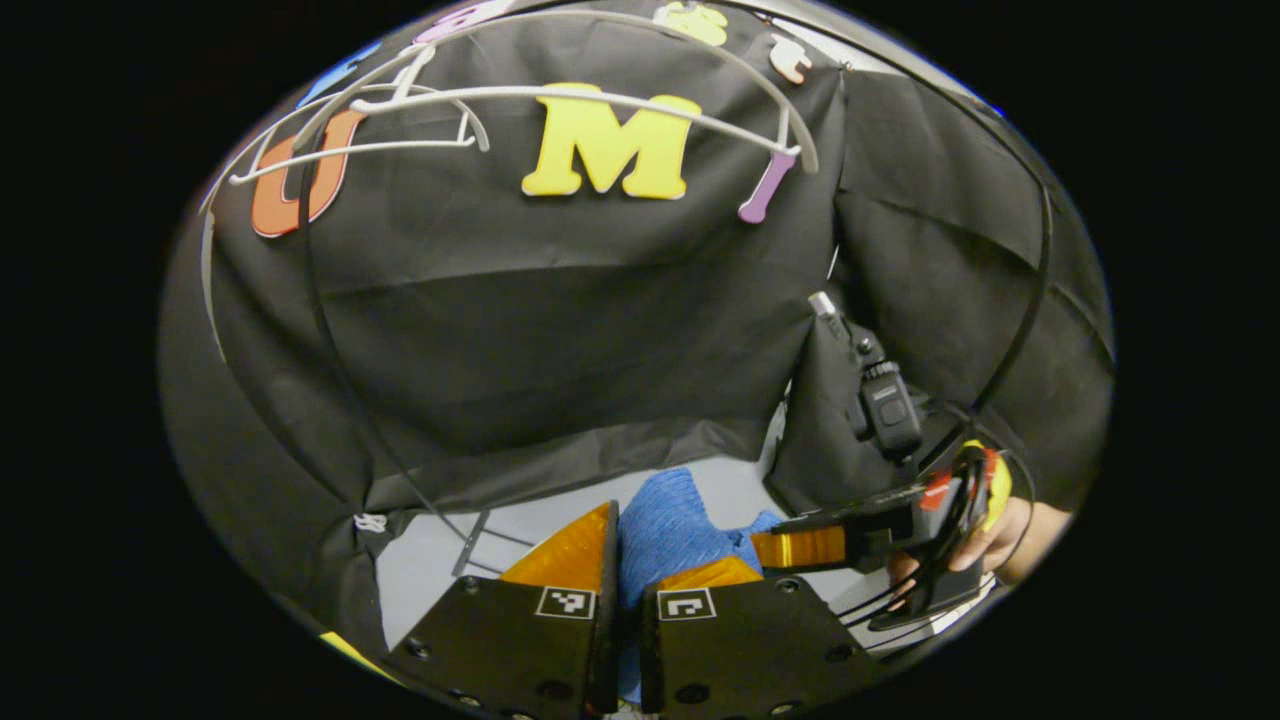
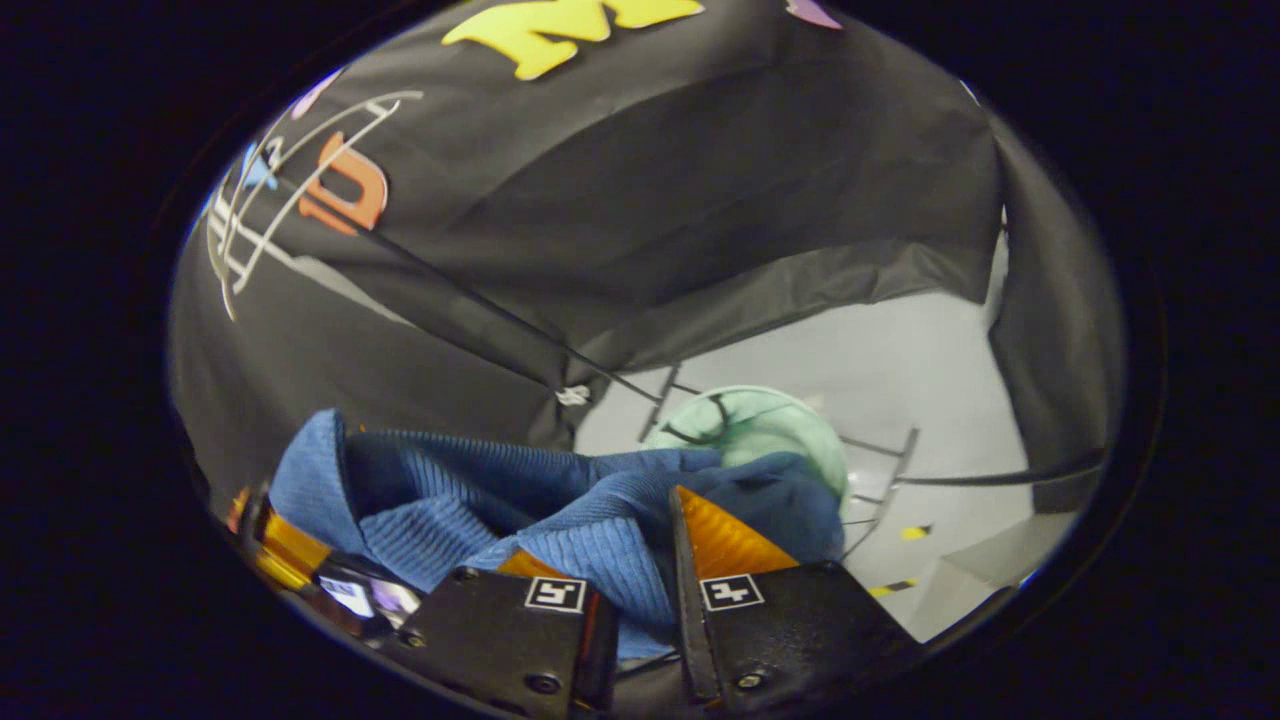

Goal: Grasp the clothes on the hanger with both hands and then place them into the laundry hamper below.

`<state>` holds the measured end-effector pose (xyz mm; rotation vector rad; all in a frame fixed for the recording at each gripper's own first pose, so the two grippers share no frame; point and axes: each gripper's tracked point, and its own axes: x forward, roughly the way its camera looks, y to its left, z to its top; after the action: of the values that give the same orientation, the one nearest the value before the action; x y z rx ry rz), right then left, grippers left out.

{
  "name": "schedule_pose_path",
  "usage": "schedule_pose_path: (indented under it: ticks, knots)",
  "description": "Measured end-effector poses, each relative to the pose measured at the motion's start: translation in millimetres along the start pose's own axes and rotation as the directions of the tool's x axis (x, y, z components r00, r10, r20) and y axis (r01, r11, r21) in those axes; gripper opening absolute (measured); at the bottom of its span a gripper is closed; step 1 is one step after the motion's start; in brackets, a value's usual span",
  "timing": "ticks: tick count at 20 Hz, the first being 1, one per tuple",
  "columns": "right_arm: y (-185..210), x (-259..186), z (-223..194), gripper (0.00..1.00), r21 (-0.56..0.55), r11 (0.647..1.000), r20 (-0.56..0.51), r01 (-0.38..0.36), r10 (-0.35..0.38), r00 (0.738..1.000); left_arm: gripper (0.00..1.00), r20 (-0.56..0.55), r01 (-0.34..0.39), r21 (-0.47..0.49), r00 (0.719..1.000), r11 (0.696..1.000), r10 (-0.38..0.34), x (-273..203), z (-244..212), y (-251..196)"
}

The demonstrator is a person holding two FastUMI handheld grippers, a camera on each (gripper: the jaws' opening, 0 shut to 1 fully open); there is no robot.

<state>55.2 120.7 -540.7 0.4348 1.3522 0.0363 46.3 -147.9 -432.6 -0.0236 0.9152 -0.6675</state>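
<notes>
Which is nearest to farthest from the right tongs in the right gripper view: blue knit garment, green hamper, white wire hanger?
1. Blue ribbed knit garment, clamped between the right tongs.
2. Pale green round hamper, just beyond, on the floor.
3. White wire hanger, far upper left against the cloth wall.

A black cloth wall point(image 1: 560, 330) is seen behind, a pale grey floor point(image 2: 900, 370) below, and a thin black cable point(image 2: 480, 300) strung across.

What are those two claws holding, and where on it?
Both hold the blue knitted garment. The left gripper pinches a bunched fold of it, and the right gripper clamps another fold. Which part of the garment each fold belongs to cannot be told.
</notes>
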Motion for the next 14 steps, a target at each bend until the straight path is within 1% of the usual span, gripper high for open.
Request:
schedule_pose_path:
  ticks: [1,2,4,5,6,7,8,9,11,12,13,14]
  knots:
    - [2,-3,8,0.31,-0.021,1.000,0.019,-0.001,0.001,1.000,0.05,-0.021,-0.018,0.001,1.000,1.000,0.018,-2,-5,5]
    - [5,-6,14,0.32,-0.036,0.999,0.036,-0.008,0.010,0.999,0.20,-0.041,-0.035,-0.004,0.999,0.999,0.035,-3,-10,10]
    - [14,-11,20,0.53,-0.075,0.997,0.078,0.000,0.006,0.997,0.28,-0.081,-0.064,-0.025,0.995,0.998,0.061,-3,-22,15]
    - [14,-15,25,0.57,-0.105,0.994,0.107,0.015,-0.004,0.994,0.28,-0.104,-0.079,-0.033,0.992,0.996,0.075,-5,-29,19]
    - [13,-20,32,0.59,-0.127,0.991,0.140,0.037,-0.019,0.990,0.39,-0.123,-0.086,-0.033,0.989,0.996,0.081,-11,-33,19]
    - [16,-26,40,0.59,-0.149,0.988,0.172,0.051,-0.025,0.985,0.37,-0.110,-0.087,-0.032,0.990,0.996,0.083,-11,-30,20]
    - [17,-32,46,0.59,-0.165,0.984,0.201,0.062,-0.028,0.979,0.52,-0.086,-0.079,-0.037,0.993,0.996,0.076,-11,-23,19]
    - [18,-40,54,0.59,-0.179,0.981,0.233,0.073,-0.030,0.972,0.69,-0.064,-0.076,-0.046,0.995,0.996,0.073,-16,-13,17]
    - [20,-66,68,0.59,-0.209,0.974,0.313,0.093,-0.024,0.949,0.78,-0.006,-0.082,-0.052,0.997,0.995,0.082,-30,5,19]
    - [21,-80,76,0.62,-0.225,0.968,0.357,0.108,-0.022,0.934,0.82,0.030,-0.090,-0.051,0.995,0.995,0.092,-39,15,23]
    - [24,-95,81,0.62,-0.247,0.960,0.399,0.129,-0.020,0.917,0.87,0.065,-0.103,-0.046,0.992,0.994,0.106,-50,26,27]
    - [30,-113,88,0.65,-0.271,0.952,0.447,0.146,-0.010,0.894,0.96,0.104,-0.115,-0.043,0.987,0.992,0.119,-61,37,32]
